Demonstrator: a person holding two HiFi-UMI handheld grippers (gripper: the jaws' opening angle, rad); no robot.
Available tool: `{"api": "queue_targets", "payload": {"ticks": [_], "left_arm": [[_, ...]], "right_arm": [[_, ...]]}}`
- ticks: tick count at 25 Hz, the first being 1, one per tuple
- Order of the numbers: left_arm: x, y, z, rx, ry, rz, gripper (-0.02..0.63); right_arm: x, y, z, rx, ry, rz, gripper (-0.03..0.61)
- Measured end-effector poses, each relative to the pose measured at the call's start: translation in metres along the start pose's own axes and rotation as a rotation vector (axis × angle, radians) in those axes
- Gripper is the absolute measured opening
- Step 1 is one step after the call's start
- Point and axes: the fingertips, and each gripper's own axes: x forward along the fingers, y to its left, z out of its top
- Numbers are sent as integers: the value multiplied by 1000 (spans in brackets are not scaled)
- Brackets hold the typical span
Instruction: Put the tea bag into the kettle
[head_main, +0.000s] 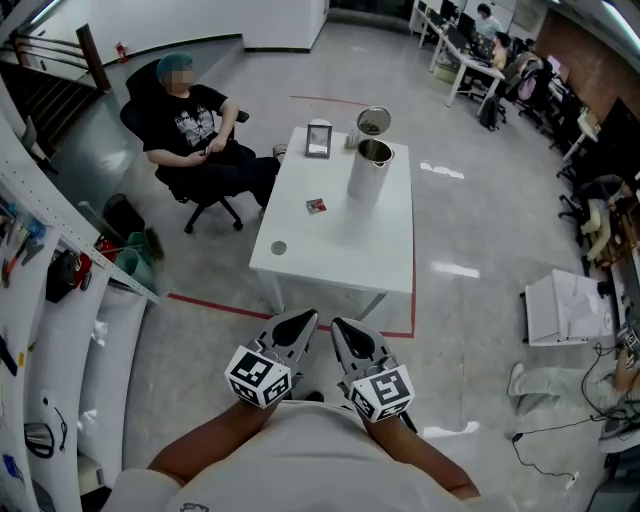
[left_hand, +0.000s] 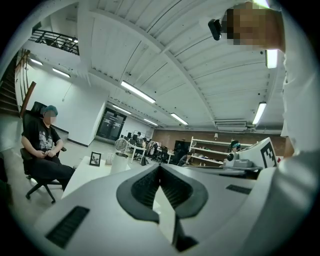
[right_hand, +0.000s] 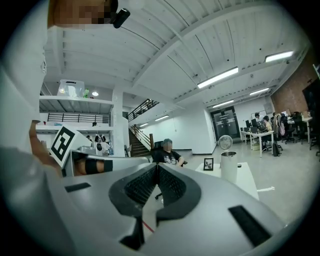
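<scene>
The steel kettle (head_main: 368, 168) stands open on the far part of the white table (head_main: 390, 250), with its lid (head_main: 374, 121) lying behind it. A small red tea bag (head_main: 316, 205) lies flat on the table, left of the kettle. Both grippers are held side by side close to the person's body, short of the table's near edge. My left gripper (head_main: 304, 320) is shut with nothing in it, and so is my right gripper (head_main: 341, 326). In the left gripper view the kettle (left_hand: 119, 162) shows beyond the shut left gripper (left_hand: 160, 168). In the right gripper view the kettle (right_hand: 229, 166) stands right of the shut right gripper (right_hand: 157, 167).
A framed picture (head_main: 319, 138) stands at the table's far edge, and a small round object (head_main: 279, 247) lies near its front left corner. A person sits on an office chair (head_main: 195, 135) left of the table. Red tape (head_main: 215, 303) marks the floor round the table. Racks stand at the left.
</scene>
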Motion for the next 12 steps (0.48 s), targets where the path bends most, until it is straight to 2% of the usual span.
{"api": "queue_targets", "payload": {"ticks": [12], "left_arm": [[52,-1,3,6,0,-90,11]], "right_arm": [[-3,-45,6,-22,-6,-92,12]]}}
